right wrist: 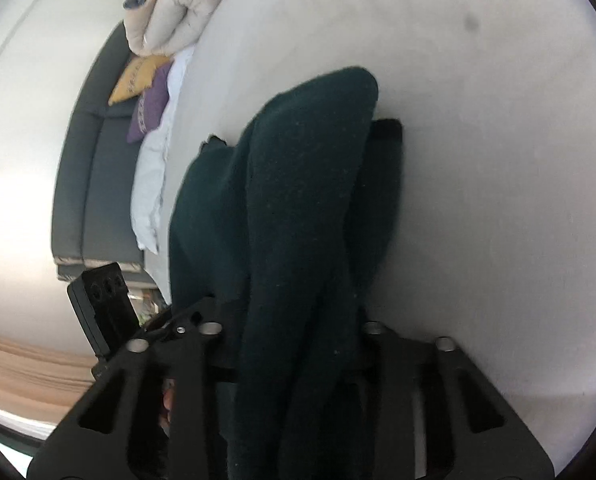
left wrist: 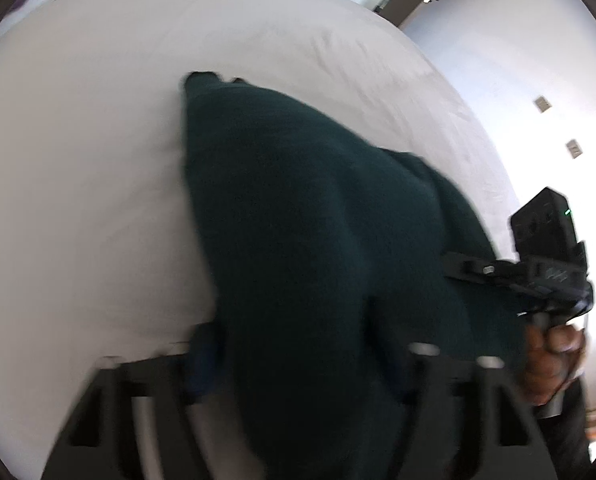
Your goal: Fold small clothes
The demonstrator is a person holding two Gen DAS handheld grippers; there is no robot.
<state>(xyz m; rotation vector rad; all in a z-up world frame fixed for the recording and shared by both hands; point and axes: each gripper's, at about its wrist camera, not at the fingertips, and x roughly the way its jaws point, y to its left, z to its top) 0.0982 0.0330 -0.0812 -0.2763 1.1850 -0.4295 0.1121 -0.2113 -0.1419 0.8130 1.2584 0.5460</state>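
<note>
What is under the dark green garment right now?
The dark green garment lies on the white bed sheet, which shows bare all around it. Anything beneath the cloth itself is covered, so I cannot tell.

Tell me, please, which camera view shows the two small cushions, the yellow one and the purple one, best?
The right wrist view. There the yellow cushion and the purple cushion lie by the grey headboard, clearly coloured. The left wrist view gives only a purple sliver at its top left edge, and no yellow cushion can be made out.
</note>
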